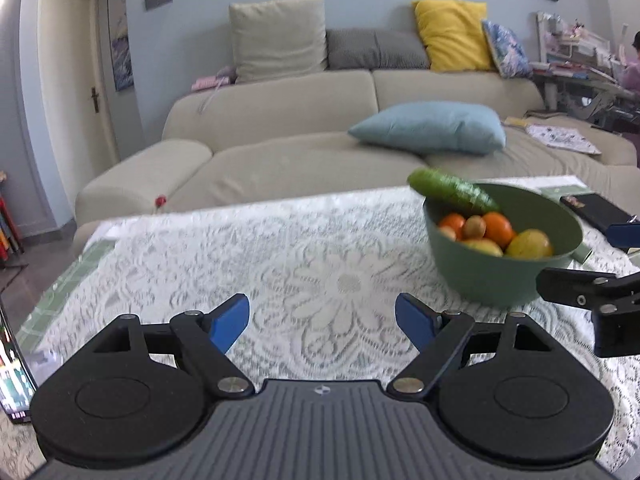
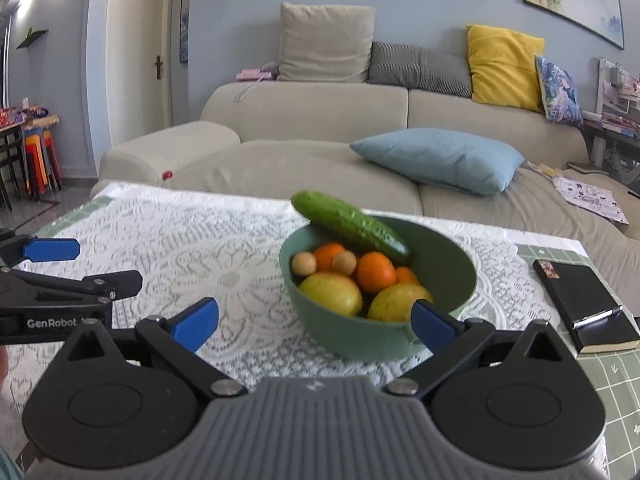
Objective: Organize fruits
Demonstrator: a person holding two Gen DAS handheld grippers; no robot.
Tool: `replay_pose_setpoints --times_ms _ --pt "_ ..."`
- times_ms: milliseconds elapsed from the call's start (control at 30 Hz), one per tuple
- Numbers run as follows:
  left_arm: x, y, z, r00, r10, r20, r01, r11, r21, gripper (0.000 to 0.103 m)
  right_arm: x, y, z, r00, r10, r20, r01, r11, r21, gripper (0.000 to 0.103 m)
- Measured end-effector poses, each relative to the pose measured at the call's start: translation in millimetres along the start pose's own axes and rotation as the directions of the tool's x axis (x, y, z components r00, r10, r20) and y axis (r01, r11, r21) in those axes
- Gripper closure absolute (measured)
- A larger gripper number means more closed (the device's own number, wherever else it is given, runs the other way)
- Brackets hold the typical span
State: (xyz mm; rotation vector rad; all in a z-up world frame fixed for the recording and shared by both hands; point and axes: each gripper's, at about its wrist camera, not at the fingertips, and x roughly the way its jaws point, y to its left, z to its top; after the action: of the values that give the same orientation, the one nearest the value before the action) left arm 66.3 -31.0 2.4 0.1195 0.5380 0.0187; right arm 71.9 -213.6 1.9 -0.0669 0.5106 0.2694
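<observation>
**Fruit bowl full, both grippers spread wide**

Sitting on a white lace tablecloth (image 2: 208, 240), a green bowl (image 2: 460, 280) holds the fruit — two yellow ones at the front (image 2: 332, 294), oranges (image 2: 376, 272) behind them, and two small tan round fruits (image 2: 344, 262) toward the left of the pile. A cucumber (image 2: 352, 226) lies tilted across the bowl's far rim, its upper end sticking out past the rim on the left and its lower end down among the oranges.

The right gripper (image 2: 316, 324) hovers just in front of the bowl with its blue fingers (image 2: 194, 326) spread apart and nothing between them; the right finger overlaps the bowl's near wall in the picture, and contact cannot be told. The left gripper (image 1: 322, 326) is over bare lace to the left of the bowl, likewise released and holding nothing. From the left wrist view the bowl (image 1: 568, 220) sits ahead and to the right, with the cucumber (image 1: 452, 192) over its far-left rim.

A black notebook (image 2: 580, 304) with a pen (image 2: 598, 317) on it lies to the right of the bowl — apart from it. A beige sofa (image 2: 304, 108) with a blue cushion (image 2: 436, 158) stands beyond the table.
</observation>
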Motion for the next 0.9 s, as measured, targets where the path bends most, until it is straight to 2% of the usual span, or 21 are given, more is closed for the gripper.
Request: replay_pose_setpoints --times_ms 200,367,900 --pt "8.8 2.7 -10.1 0.999 0.006 -0.048 -0.006 1.000 -0.003 0.006 10.8 -1.1 -4.7 0.999 0.004 -0.047 -0.003 1.000 0.024 0.004" --pt "12.4 6.4 -10.2 0.997 -0.020 -0.076 0.017 0.999 -0.044 0.006 13.2 1.1 -4.8 0.998 0.012 -0.055 -0.011 1.000 0.025 0.004" --pt "13.0 6.0 -10.1 0.997 -0.012 -0.083 0.009 0.999 -0.044 0.006 13.8 1.5 -5.3 0.998 0.013 -0.055 -0.012 1.000 0.017 0.004"
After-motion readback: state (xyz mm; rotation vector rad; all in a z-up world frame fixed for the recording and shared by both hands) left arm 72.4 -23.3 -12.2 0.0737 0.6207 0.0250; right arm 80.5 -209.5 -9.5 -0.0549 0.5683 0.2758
